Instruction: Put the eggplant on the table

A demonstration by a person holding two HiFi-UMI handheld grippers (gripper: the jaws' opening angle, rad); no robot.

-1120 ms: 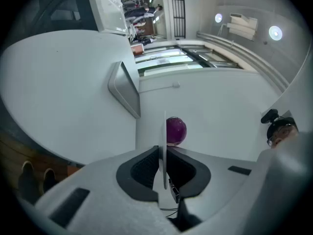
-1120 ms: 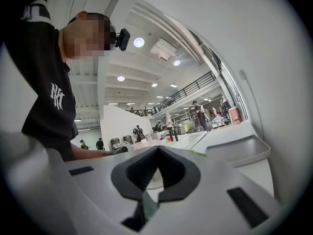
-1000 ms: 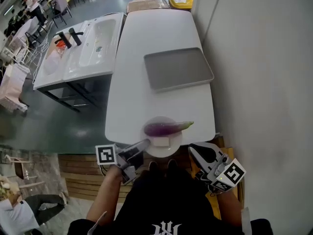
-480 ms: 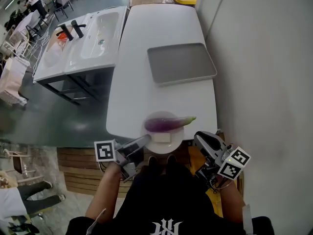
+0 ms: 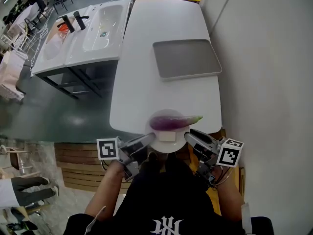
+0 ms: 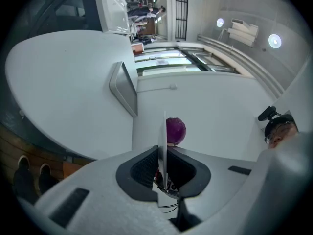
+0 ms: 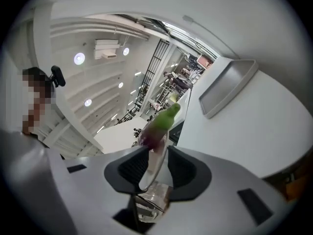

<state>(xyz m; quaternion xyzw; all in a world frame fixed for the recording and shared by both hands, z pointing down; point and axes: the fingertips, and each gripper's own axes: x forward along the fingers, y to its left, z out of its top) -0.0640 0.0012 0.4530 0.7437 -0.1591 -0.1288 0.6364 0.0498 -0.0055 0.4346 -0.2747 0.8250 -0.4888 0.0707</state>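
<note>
**Eggplant on plate at near table edge**

The eggplant (image 5: 173, 122) lies across a white plate (image 5: 168, 149) at the near edge of the white table (image 5: 161, 38). The left gripper view shows only its purple end, while the right gripper view shows its green stem end. The left gripper (image 5: 147, 140) pinches the plate rim. The right gripper (image 5: 190, 136) has its jaws opening around the opposite rim, pads clear. Both grippers point roughly level; a metal tray (image 5: 187, 58) lies farther along the table

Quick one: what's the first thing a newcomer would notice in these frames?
The purple eggplant lying on a white plate at the near edge of the white table, right in front of the person. The left tongs are shut on the plate's left rim, while the right tongs have the right rim between opening jaws. Farther along the table lies a grey tray.
</note>
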